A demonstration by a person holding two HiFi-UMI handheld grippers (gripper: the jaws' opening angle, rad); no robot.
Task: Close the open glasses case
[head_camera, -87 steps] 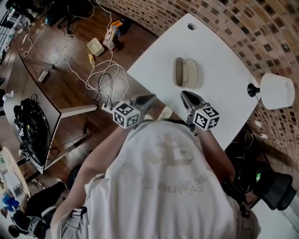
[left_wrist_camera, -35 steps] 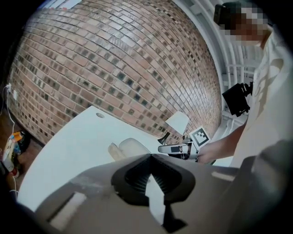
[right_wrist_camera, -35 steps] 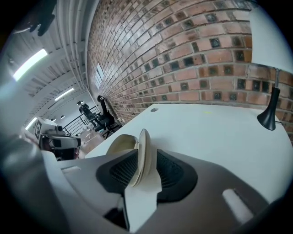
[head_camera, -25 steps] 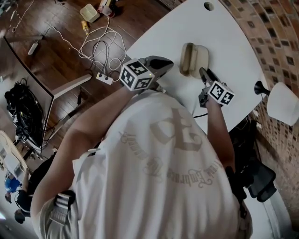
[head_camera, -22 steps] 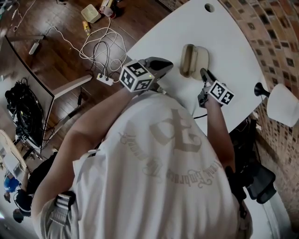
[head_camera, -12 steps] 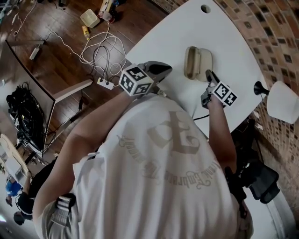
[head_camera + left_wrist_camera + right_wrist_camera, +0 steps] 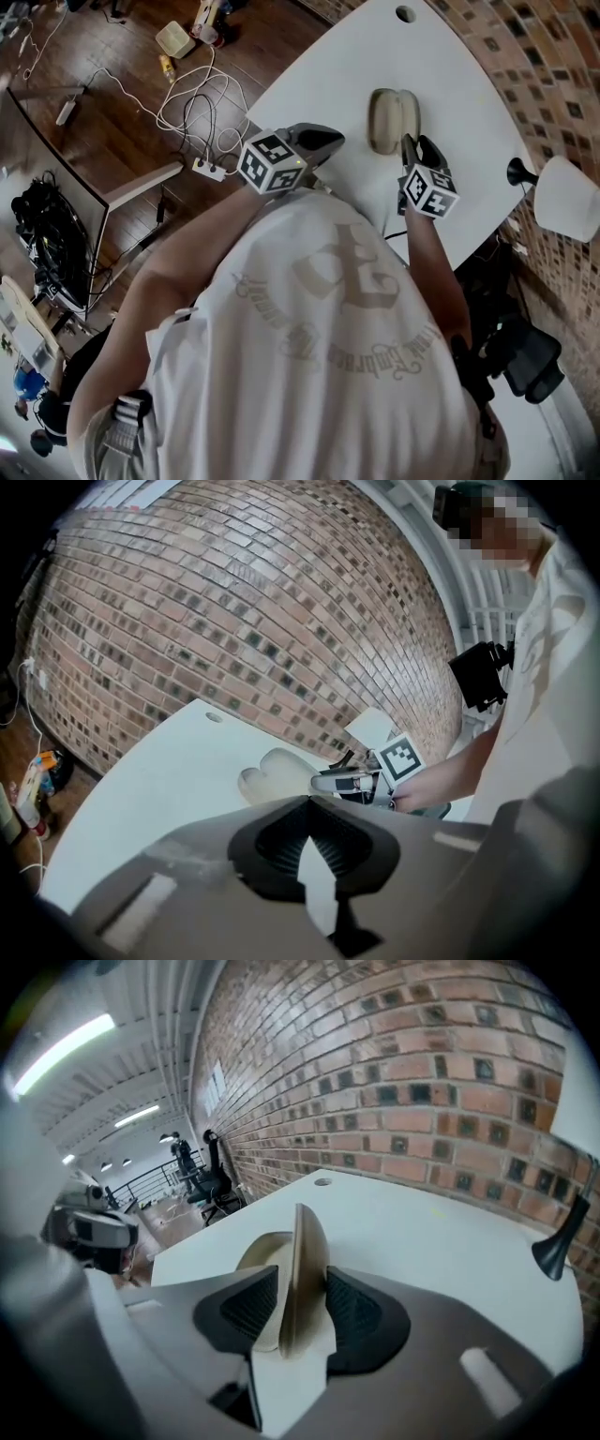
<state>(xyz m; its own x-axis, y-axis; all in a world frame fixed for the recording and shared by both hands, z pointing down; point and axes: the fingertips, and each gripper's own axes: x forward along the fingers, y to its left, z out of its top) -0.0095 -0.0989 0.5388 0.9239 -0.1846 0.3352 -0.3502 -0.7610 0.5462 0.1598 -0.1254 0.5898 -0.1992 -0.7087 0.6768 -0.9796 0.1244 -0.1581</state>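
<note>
A beige glasses case [image 7: 392, 120] lies on the white table [image 7: 319, 84]. In the right gripper view its lid [image 7: 305, 1269] stands on edge, raised above the base [image 7: 255, 1258]. My right gripper [image 7: 410, 145] reaches the case's near end. The lid fills the gap between the right gripper's [image 7: 302, 1290] two ribbed pads and touches both, while the jaws are opening. My left gripper [image 7: 333, 139] hovers left of the case, shut and holding nothing. The left gripper view shows its tips [image 7: 307, 803] meeting, with the case [image 7: 277, 771] and the right gripper [image 7: 337, 782] beyond.
A white lamp [image 7: 565, 197] on a black stem [image 7: 562, 1237] stands at the table's right edge. The table has a cable hole [image 7: 405, 14] at its far end. A brick wall [image 7: 450, 1063] runs behind it. Cables [image 7: 202, 103] lie on the wooden floor to the left.
The right gripper has rolled and risen at the case's near end. The lid, which lay open and flat, now stands up over the base. The left gripper has barely moved.
</note>
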